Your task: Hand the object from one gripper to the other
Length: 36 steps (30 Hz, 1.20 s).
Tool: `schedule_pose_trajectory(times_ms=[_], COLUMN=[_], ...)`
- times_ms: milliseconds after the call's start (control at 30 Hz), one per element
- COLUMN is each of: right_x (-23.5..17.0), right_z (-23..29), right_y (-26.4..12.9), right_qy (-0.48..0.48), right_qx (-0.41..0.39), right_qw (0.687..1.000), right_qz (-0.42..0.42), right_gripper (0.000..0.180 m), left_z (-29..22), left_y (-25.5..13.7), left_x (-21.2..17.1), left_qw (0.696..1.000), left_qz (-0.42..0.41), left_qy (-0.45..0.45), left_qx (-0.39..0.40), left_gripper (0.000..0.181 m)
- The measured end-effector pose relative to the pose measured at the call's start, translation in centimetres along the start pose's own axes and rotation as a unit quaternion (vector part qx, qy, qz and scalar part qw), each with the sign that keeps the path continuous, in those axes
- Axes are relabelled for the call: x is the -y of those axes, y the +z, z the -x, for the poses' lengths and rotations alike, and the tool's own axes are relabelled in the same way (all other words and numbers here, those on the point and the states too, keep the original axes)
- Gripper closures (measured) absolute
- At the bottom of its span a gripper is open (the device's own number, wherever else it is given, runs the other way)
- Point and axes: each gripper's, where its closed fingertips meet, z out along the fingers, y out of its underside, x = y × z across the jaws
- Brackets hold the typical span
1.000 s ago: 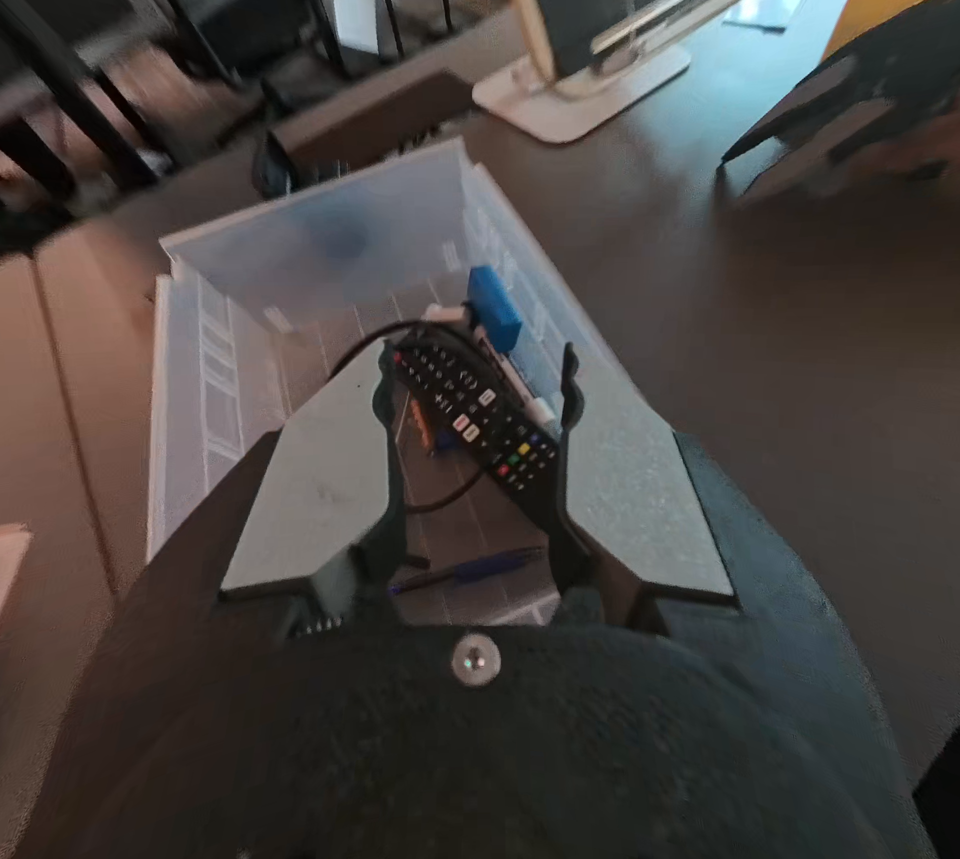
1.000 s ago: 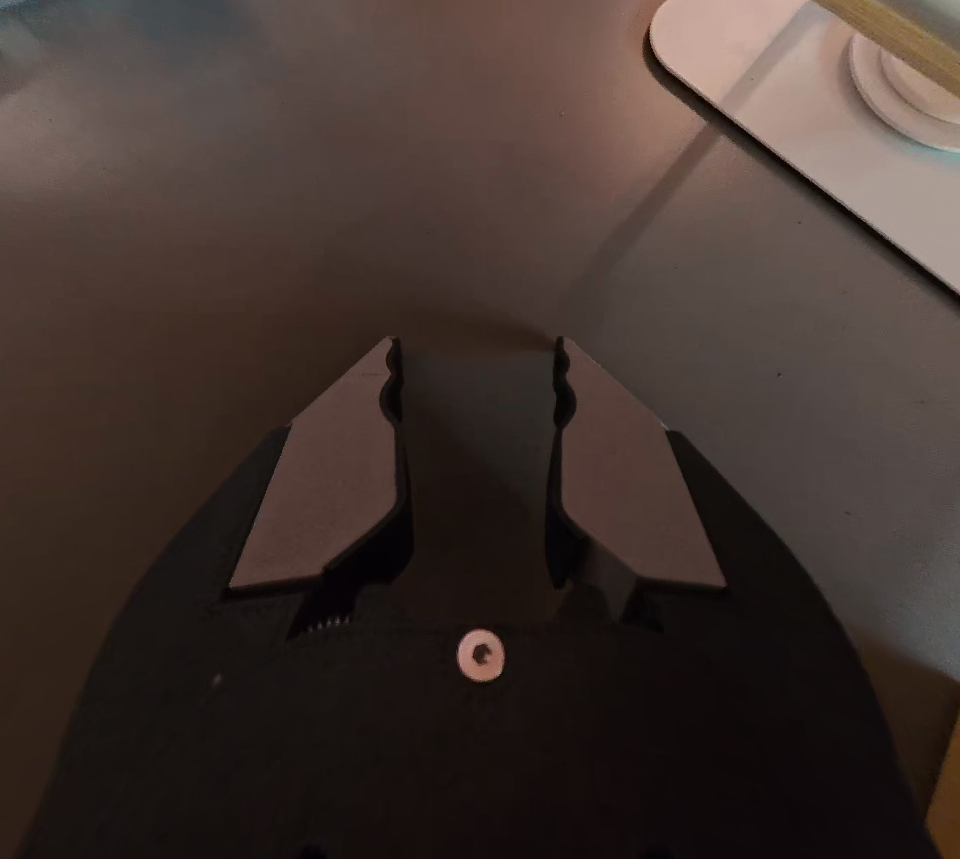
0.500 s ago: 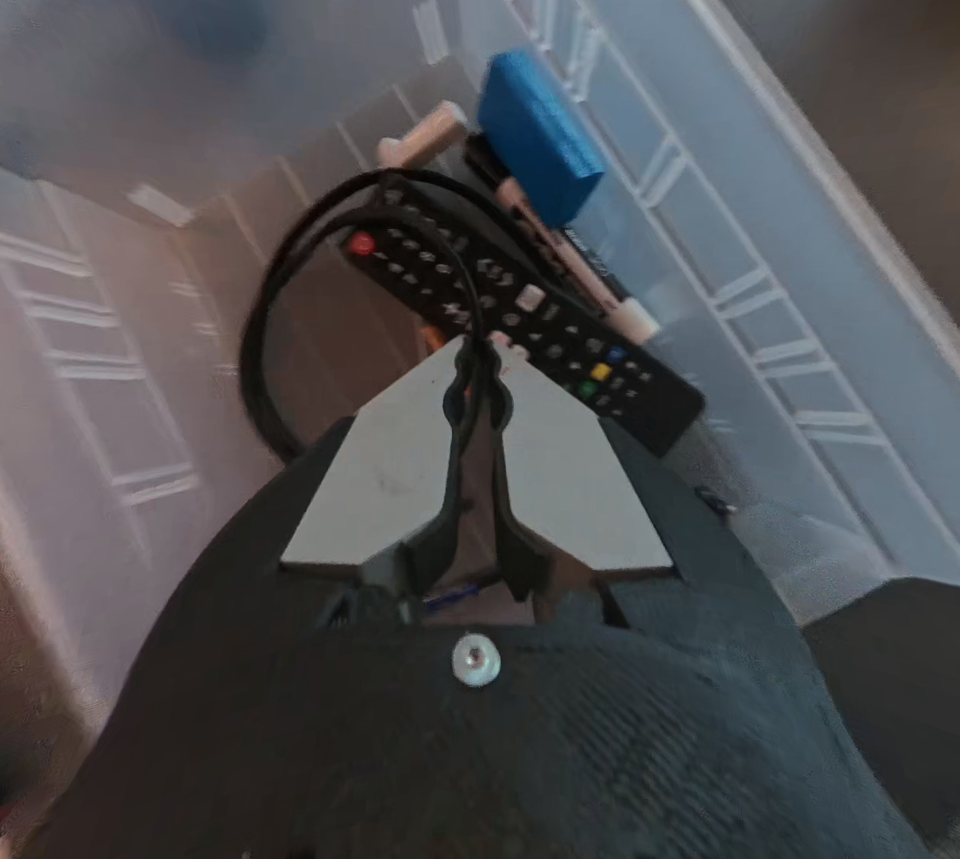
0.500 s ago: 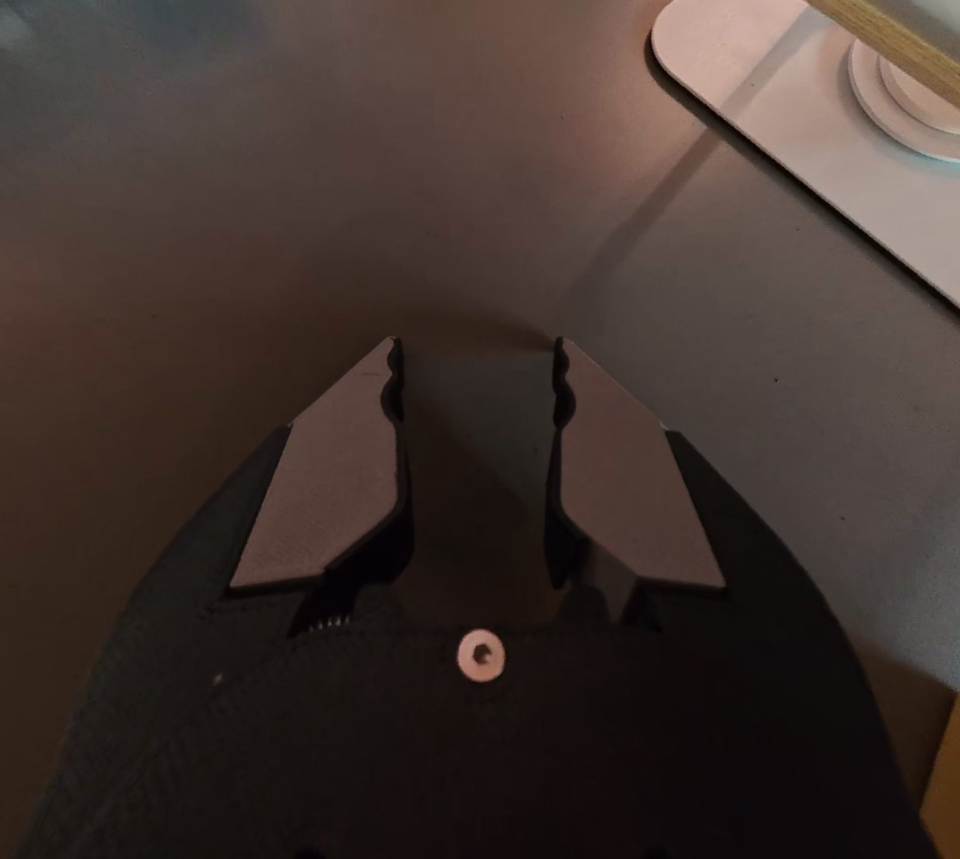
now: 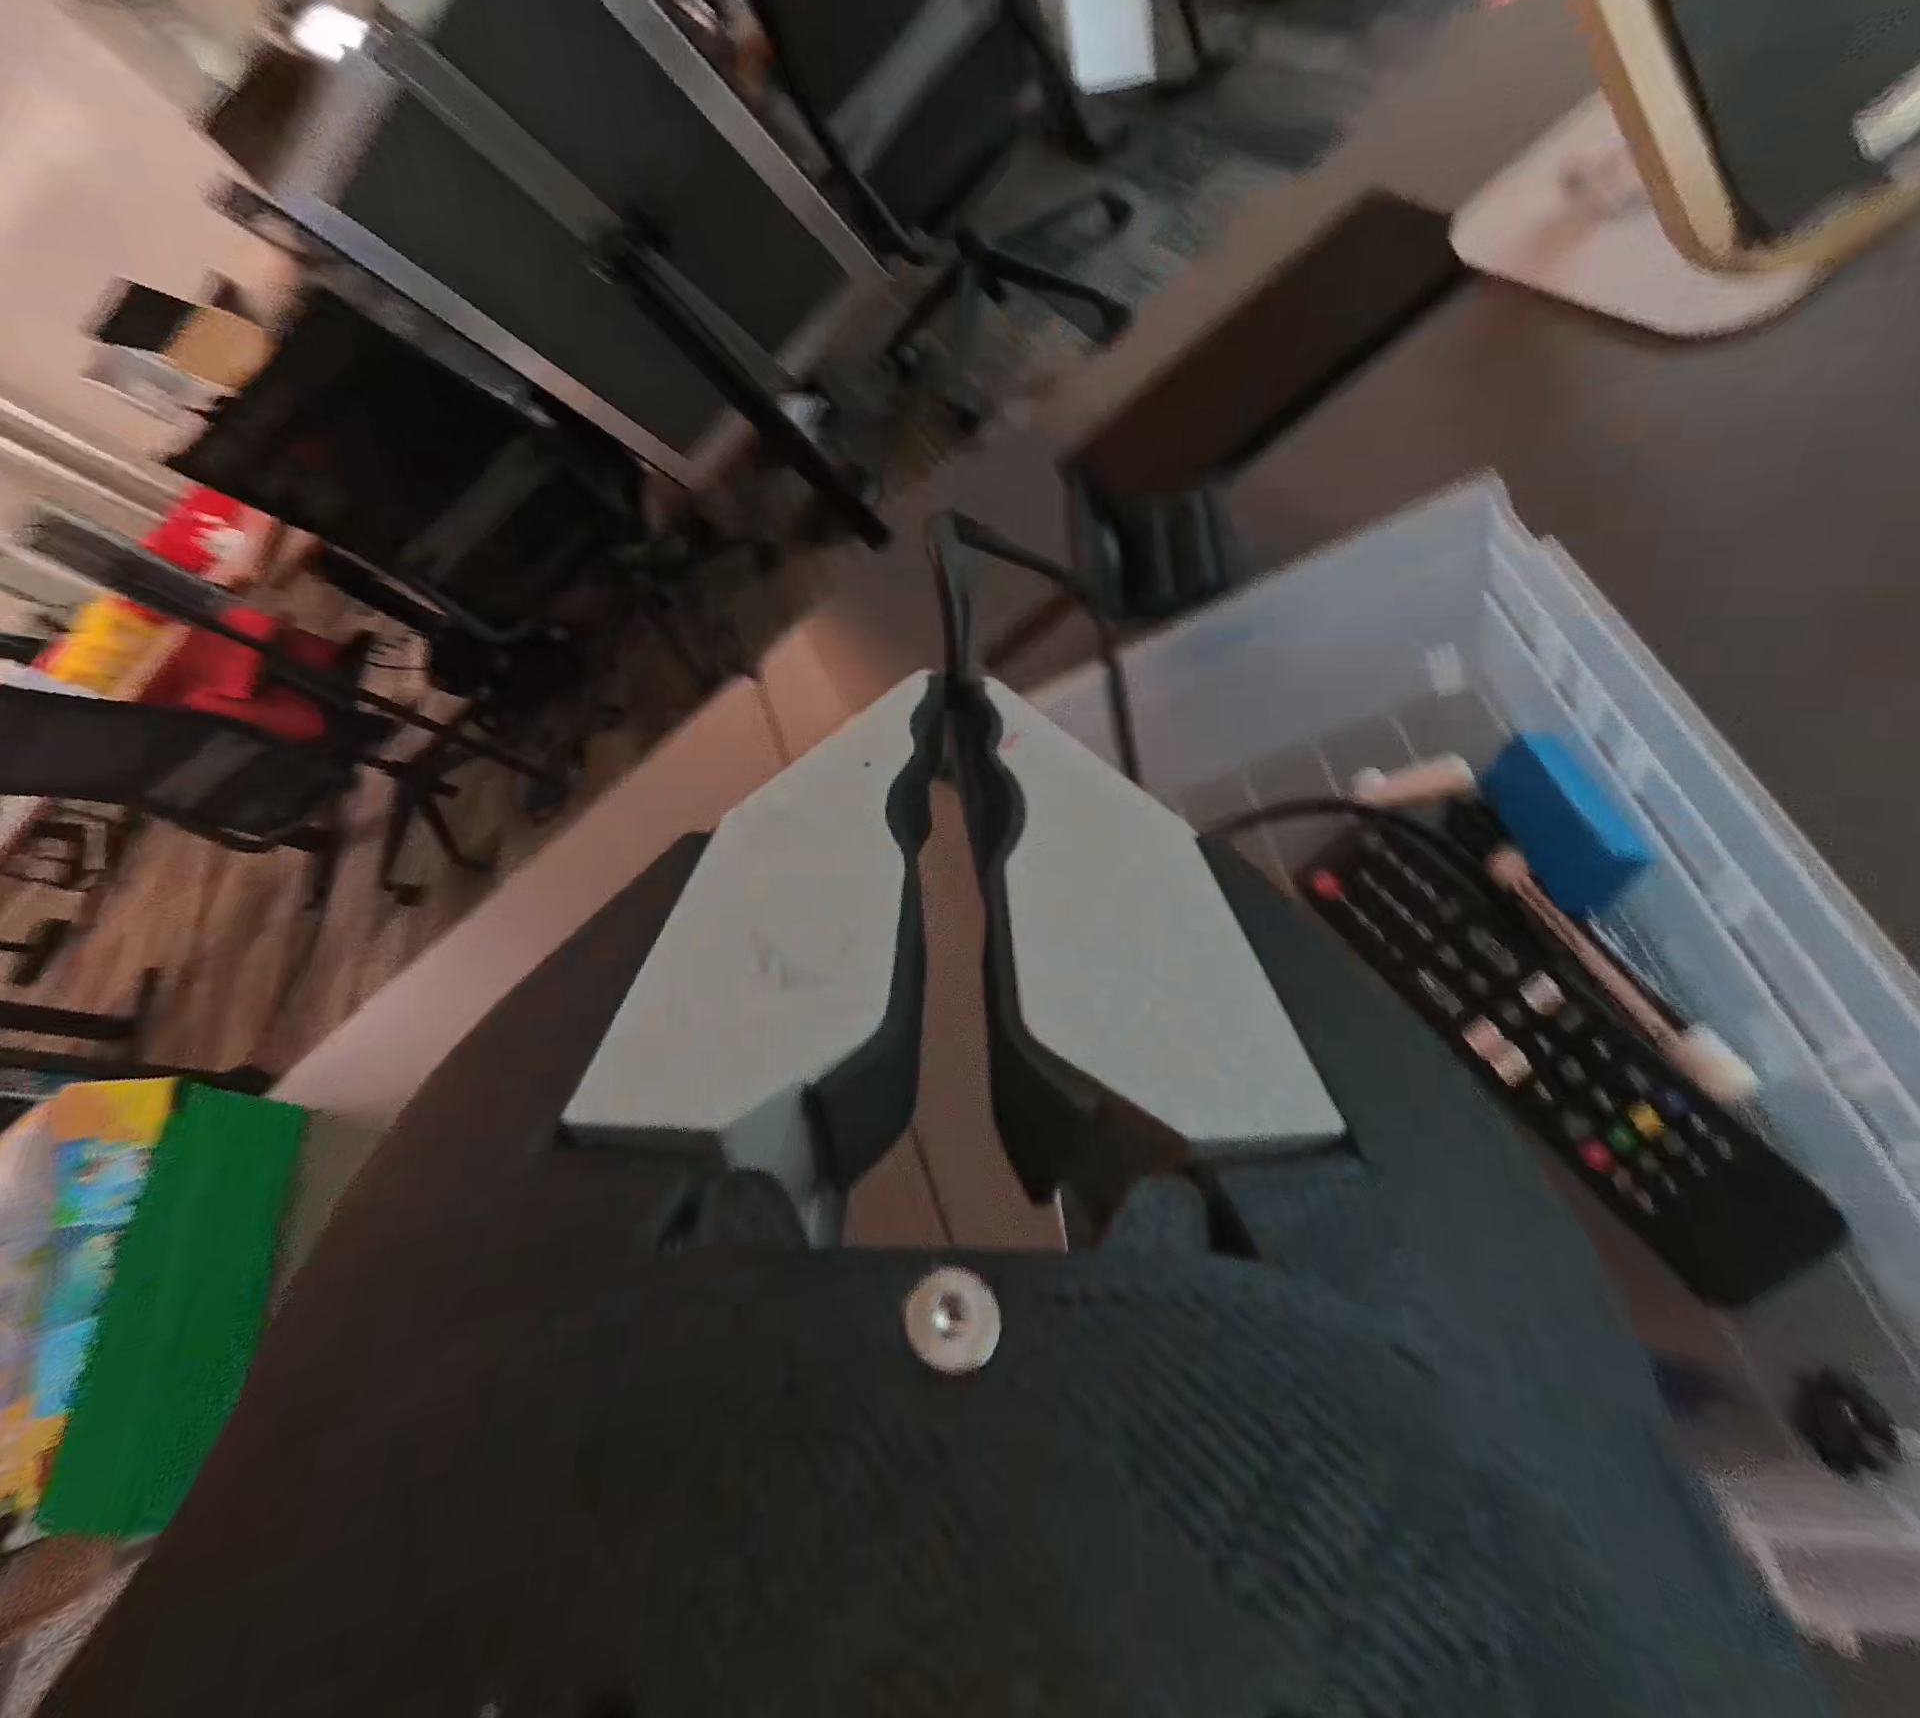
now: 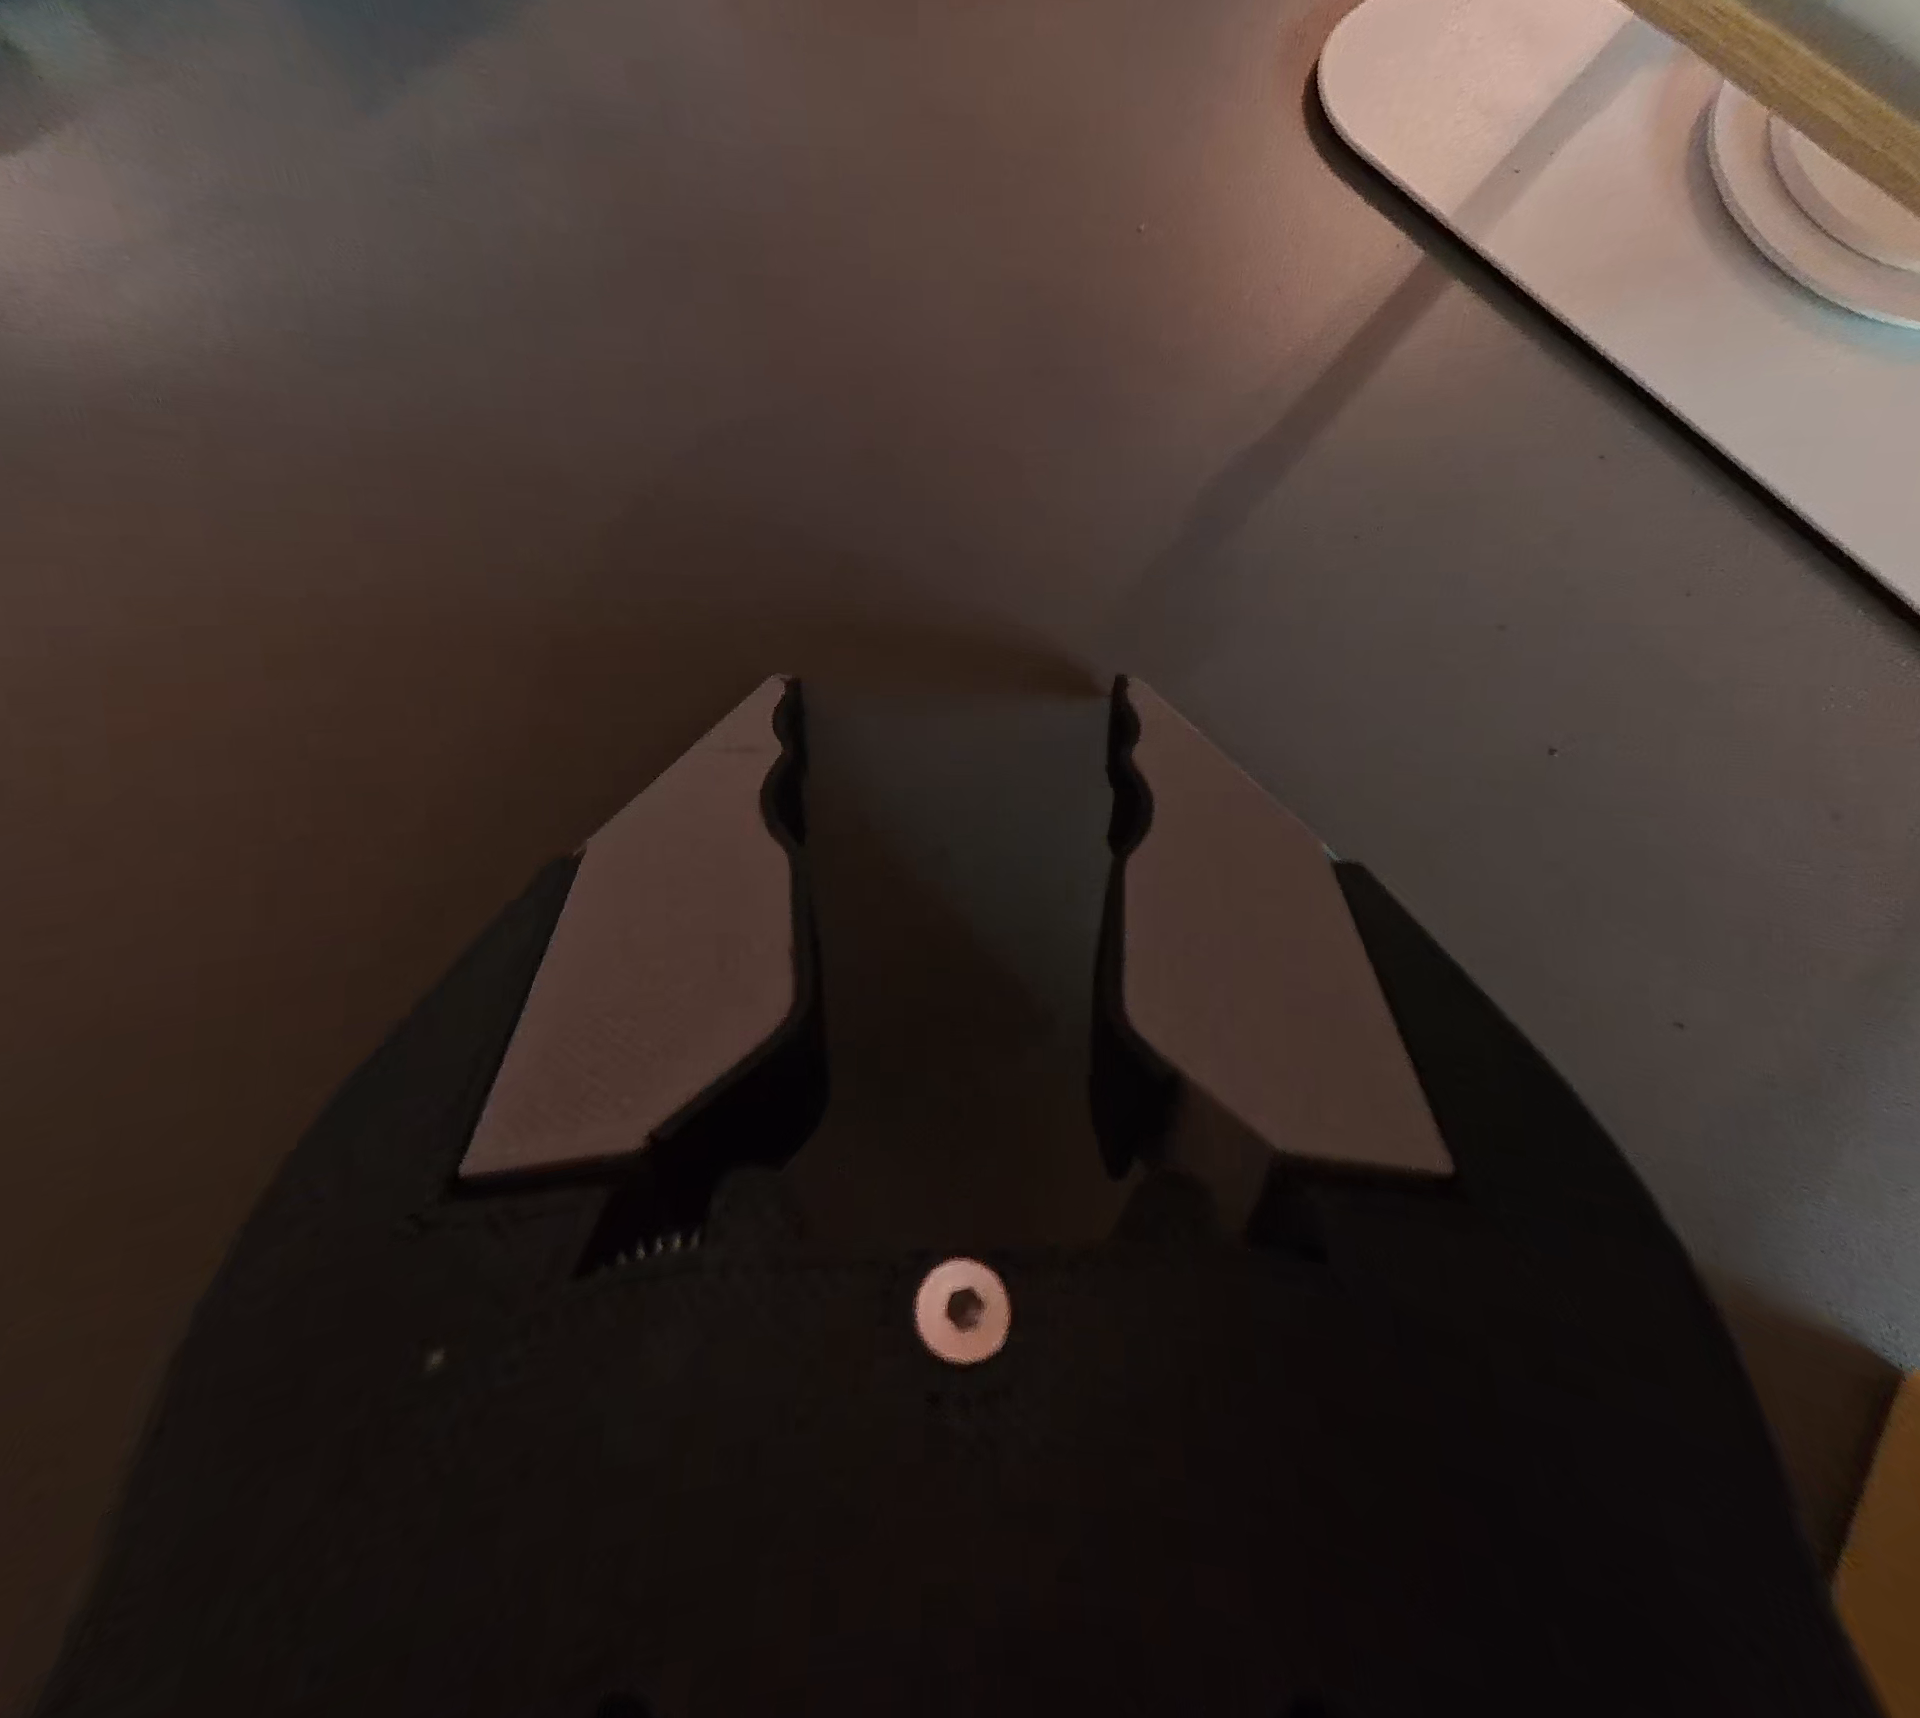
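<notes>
In the blurred left wrist view, the left gripper (image 5: 956, 692) pinches a thin black cable (image 5: 1117, 692) between nearly closed jaws; the cable trails into the clear plastic bin (image 5: 1621, 681), its far end hidden behind the black remote control (image 5: 1538, 1045). In the right wrist view, the right gripper (image 6: 954, 718) hangs wide open and empty over the dark brown tabletop (image 6: 727, 318), and the white monitor base (image 6: 1558, 234) is cut off at the frame edge.

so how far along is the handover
Done: the left gripper is shut on the black cable and holds it above the clear bin. In hand: carrying it across. Left: the right gripper is open and empty over the table, so the pass itself has not happened.
</notes>
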Motion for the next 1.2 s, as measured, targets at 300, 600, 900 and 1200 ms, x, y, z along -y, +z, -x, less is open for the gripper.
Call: schedule_pose_trajectory(times_ms=[300,600,900,1200], right_x=[1.5,5.4,9.8,13.7], right_z=[0.9,2.6,6.8,12.5], right_y=[-2.2,-7.1,-19.7,-21.3], right_qy=[0.013,-0.006,-0.133,-0.145], right_qx=[0.031,0.068,0.139,0.191], right_qw=[0.998,0.984,0.926,0.916], right_qz=[-0.055,-0.166,-0.326,-0.322], right_gripper=[0.121,0.114,0.128,0.085], left_z=[5.0,-2.2,-19.1,-29.0], left_y=[-9.9,-17.2,-14.3,-14.8], left_x=[20.4,34.2,26.5,23.0], left_qw=[0.986,0.972,0.955,0.894], left_qz=[-0.150,-0.218,-0.178,-0.261], left_qy=[0.014,0.069,0.143,0.112], left_qx=[0.075,0.052,-0.191,-0.347], left_gripper=[0.179,0.180,0.180,0.181])
